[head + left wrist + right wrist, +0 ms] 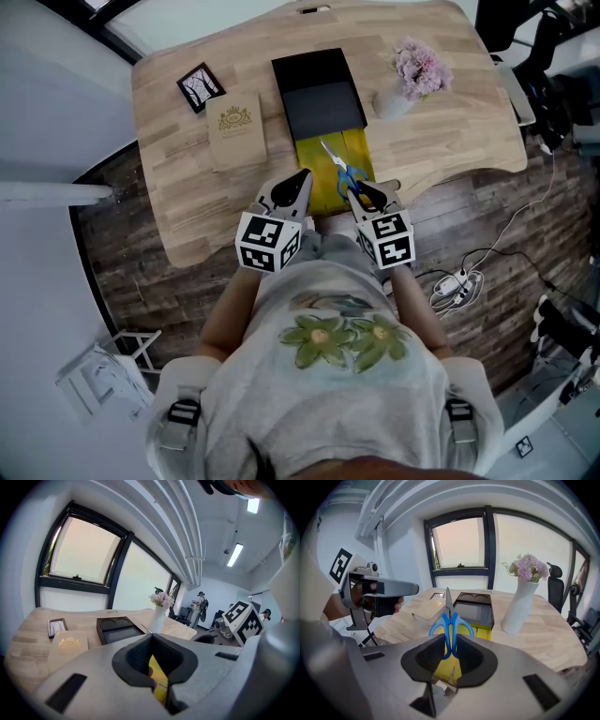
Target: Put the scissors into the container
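One pair of scissors [348, 172] with blue handles is held in the air by the right tongs [364, 192]. The jaws are clenched on the handle loops, and the blades point up and away from the person. The scissors are found just above the near end of the one container [314, 70], not yet inside it. The container is made up of a black box with a yellow tray [314, 159] drawn out of it toward the person, and the scissors are seen over that yellow part.

The left tongs [301, 177] are held just beside the left edge of the yellow tray. Their jaws are released with a narrow gap between them, and nothing is grasped; only yellow is seen through the gap. Two tongs are counted in all, side by side, each with one marker cube.

On the light wooden tabletop [450, 122] three further things are counted:
- one tan box with a gold crest [235, 128], just left of the container;
- one small black-framed picture [200, 86], beyond that box;
- one white vase [394, 103] of pink flowers [420, 66], to the right of the container.

One white power strip [452, 281] is seen on the dark wooden floor [122, 272].
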`<state>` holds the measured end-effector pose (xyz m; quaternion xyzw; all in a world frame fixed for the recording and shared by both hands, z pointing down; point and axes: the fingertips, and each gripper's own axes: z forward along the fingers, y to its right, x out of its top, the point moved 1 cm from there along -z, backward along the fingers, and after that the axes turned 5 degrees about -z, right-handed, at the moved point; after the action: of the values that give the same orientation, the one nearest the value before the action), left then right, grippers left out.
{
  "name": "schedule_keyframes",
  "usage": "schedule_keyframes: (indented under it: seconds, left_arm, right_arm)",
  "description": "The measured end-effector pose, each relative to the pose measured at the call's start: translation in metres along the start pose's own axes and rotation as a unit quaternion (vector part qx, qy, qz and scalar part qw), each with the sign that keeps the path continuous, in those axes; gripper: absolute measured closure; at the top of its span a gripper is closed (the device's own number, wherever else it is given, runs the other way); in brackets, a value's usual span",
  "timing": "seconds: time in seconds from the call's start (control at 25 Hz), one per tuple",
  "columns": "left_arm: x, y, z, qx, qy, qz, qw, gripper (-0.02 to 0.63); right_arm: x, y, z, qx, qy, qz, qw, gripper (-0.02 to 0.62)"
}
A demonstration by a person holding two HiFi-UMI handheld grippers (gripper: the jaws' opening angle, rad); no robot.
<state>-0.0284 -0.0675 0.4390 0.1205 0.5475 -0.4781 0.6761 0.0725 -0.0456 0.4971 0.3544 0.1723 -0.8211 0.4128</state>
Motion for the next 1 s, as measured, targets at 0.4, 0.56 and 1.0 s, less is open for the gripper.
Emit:
schedule_keyframes:
  seconds: [0.4,0.56,1.0]
  left_arm:
    - [-0.008,-0.023,0.012,0.005,-0.018,-0.008,0.9998,0.600]
    - [-0.012,-0.031,0.014,0.007,-0.026,-0.011,0.9996,0.598]
    - [-0.015,-0.039,0.021,0.007,-0.038,-0.012,0.9992,0.600]
  right_arm:
    - [-0.009,-0.002,0.027,0.007,-0.028,0.005,1.000,0.520]
    - [-0.014,0.000,0.035,0.009,-0.039,0.008,0.999,0.520]
    - [-0.027,0.001,0.050,0.012,-0.062,0.011,0.998,0.520]
